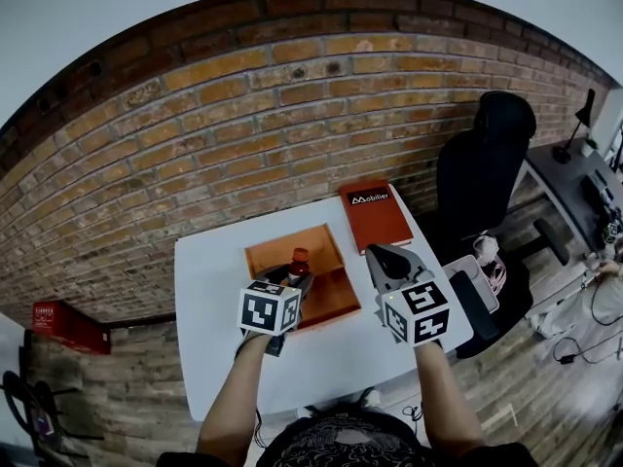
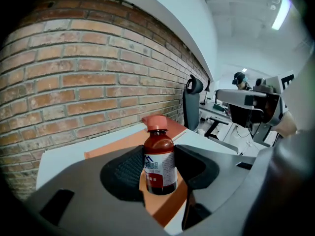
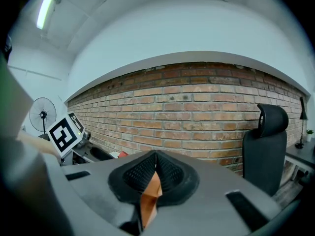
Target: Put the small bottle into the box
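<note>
A small brown bottle (image 2: 160,163) with a red cap and a white label stands upright between the jaws of my left gripper (image 2: 160,170), which is shut on it. In the head view the small bottle (image 1: 299,260) hangs over the open orange box (image 1: 329,298) at the middle of the white table (image 1: 209,261), with the left gripper (image 1: 296,276) at the box's near side. My right gripper (image 1: 382,259) hovers just right of the box, jaws pressed together and empty. In its own view the right gripper (image 3: 155,167) shows only a sliver of orange below the tips.
A red-orange lid (image 1: 375,214) with white print lies flat at the table's far right corner. A black office chair (image 1: 484,168) stands right of the table, with a desk (image 1: 582,178) beyond it. A red crate (image 1: 66,327) sits on the floor at left. The brick wall (image 1: 243,115) runs behind the table.
</note>
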